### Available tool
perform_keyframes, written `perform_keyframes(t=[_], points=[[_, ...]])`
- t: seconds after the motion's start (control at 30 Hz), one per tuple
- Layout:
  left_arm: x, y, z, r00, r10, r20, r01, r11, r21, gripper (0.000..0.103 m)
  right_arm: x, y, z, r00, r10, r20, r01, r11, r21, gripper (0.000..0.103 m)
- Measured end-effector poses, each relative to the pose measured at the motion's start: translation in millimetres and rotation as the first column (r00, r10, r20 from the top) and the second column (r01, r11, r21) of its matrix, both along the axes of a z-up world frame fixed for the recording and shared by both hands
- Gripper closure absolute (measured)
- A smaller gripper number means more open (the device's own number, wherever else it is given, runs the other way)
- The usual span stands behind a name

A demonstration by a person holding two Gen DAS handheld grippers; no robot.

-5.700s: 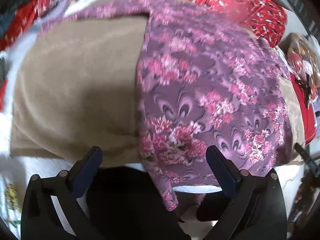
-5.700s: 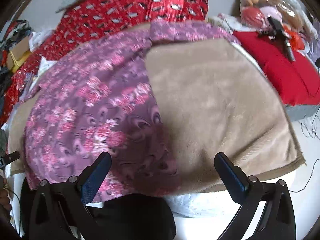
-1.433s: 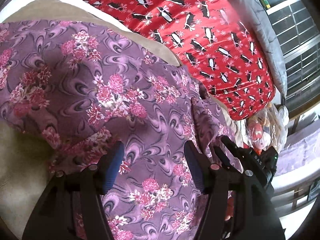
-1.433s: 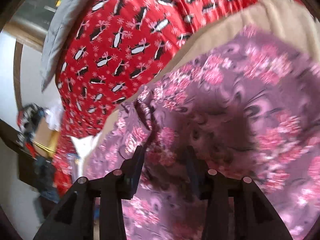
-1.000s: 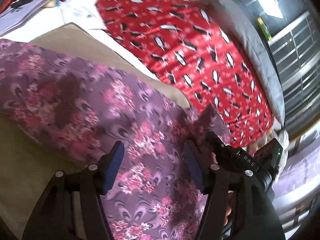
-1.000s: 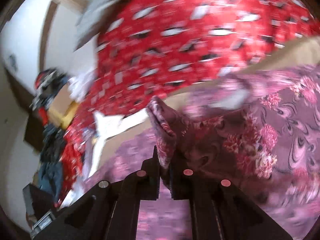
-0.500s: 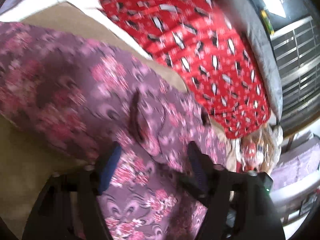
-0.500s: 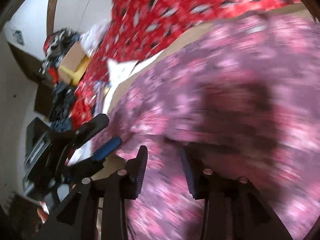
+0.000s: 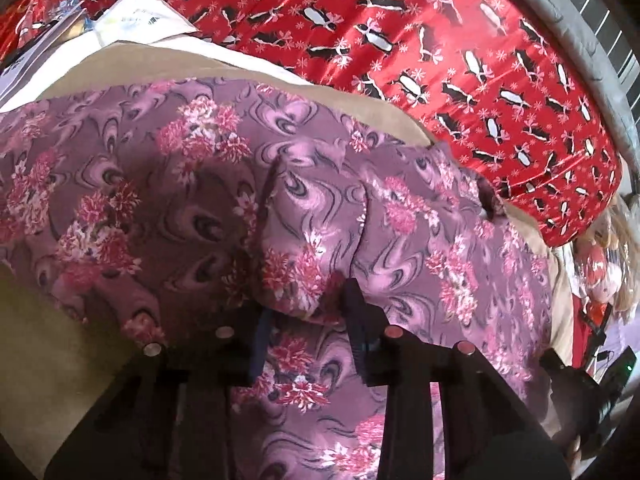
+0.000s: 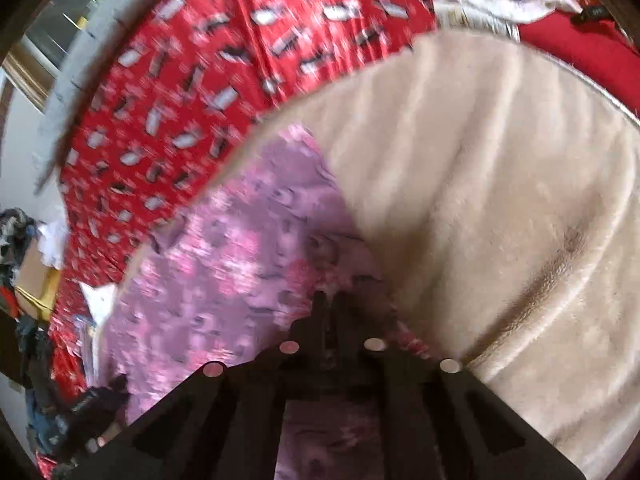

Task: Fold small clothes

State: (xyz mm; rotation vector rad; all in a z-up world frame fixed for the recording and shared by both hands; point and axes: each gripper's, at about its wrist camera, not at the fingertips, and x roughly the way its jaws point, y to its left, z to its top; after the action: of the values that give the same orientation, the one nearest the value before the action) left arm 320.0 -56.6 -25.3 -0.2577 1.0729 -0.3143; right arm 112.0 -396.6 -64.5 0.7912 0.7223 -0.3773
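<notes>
we see the purple floral garment [image 9: 192, 184] spread over a beige plush blanket [image 10: 500, 184], filling most of the left wrist view. a raised fold of the garment bunches up right between the jaws of the left gripper [image 9: 308, 316]; the jaws are drawn in against that bunch from both sides, clamped on it, with more of the printed cloth running under and behind them. to the left of the jaws the blanket shows bare [image 9: 48, 344], and ahead of them the garment's far edge lies on the blanket's strip.

beyond that, well ahead of the left jaws, lies a red cover printed with penguins [image 9: 440, 40], and some white papers [image 9: 136, 20] sit ahead and to the left.

in the right wrist view, which is smeared, the jaws of the right gripper [image 10: 332, 304] are pressed together with only a thin slit between them, and a corner of the garment [image 10: 240, 256] is pinched there. the cloth trails off to the left of these jaws, while the blanket spreads ahead and to the right of them. the red penguin cover [image 10: 208, 80] is ahead and to the left. low at the left edge of this view we can make out a dark gripper body, too blurred to read further.
</notes>
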Motion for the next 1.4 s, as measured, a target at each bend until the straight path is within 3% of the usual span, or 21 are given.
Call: perform_keyframes(t=[0.1, 0.17, 0.3, 0.4, 0.5, 0.6, 0.73, 0.87, 1.03, 1.07, 1.1, 1.17, 1.4], points=[[-5, 9, 9, 0.999, 0.028, -0.022, -0.029, 0.998, -0.051, 0.07, 12, 24, 11, 0.996, 0.052, 0.07, -0.054, 0.998, 0.023, 0.087], [-12, 22, 19, 0.998, 0.054, -0.022, -0.056, 0.994, -0.089, 0.07, 34, 52, 10, 0.985, 0.148, 0.09, -0.154, 0.986, 0.058, 0.082], [-19, 71, 44, 0.994, 0.109, 0.005, -0.108, 0.984, -0.139, 0.049, 89, 123, 5, 0.941, 0.316, 0.119, -0.327, 0.941, 0.087, 0.081], [-15, 126, 55, 0.984, 0.175, 0.042, -0.169, 0.978, -0.12, 0.046, 123, 168, 1, 0.907, 0.391, 0.154, -0.412, 0.901, 0.139, 0.081], [-6, 189, 48, 0.964, 0.267, 0.004, -0.266, 0.96, -0.086, 0.045, 139, 206, -19, 0.889, 0.439, 0.132, -0.457, 0.873, 0.169, 0.082], [3, 257, 31, 0.912, 0.397, -0.103, -0.407, 0.907, -0.112, 0.045, 129, 222, -20, 0.878, 0.456, 0.142, -0.46, 0.888, -0.011, 0.083], [3, 316, 2, 0.834, 0.499, -0.236, -0.548, 0.8, -0.244, 0.045, 126, 222, -20, 0.88, 0.453, 0.14, -0.455, 0.89, -0.025, 0.083], [15, 327, -22, 0.815, 0.491, -0.307, -0.575, 0.75, -0.327, 0.045, 122, 220, -21, 0.881, 0.454, 0.133, -0.453, 0.891, -0.036, 0.083], [37, 332, -32, 0.783, 0.529, -0.329, -0.621, 0.702, -0.349, 0.049, 126, 223, -20, 0.881, 0.454, 0.133, -0.454, 0.89, -0.035, 0.083], [41, 331, -31, 0.785, 0.533, -0.316, -0.618, 0.705, -0.348, 0.069, 125, 222, -21, 0.881, 0.454, 0.133, -0.454, 0.89, -0.035, 0.083], [44, 330, -29, 0.794, 0.527, -0.303, -0.606, 0.717, -0.343, 0.097, 125, 222, -21, 0.881, 0.454, 0.133, -0.454, 0.89, -0.034, 0.083], [48, 325, -23, 0.815, 0.507, -0.28, -0.578, 0.745, -0.333, 0.1, 123, 221, -22, 0.881, 0.454, 0.137, -0.454, 0.89, -0.028, 0.083], [37, 275, 39, 0.884, 0.46, -0.078, -0.463, 0.847, -0.26, 0.1, 133, 222, -13, 0.88, 0.459, 0.123, -0.463, 0.886, 0.006, 0.083]])
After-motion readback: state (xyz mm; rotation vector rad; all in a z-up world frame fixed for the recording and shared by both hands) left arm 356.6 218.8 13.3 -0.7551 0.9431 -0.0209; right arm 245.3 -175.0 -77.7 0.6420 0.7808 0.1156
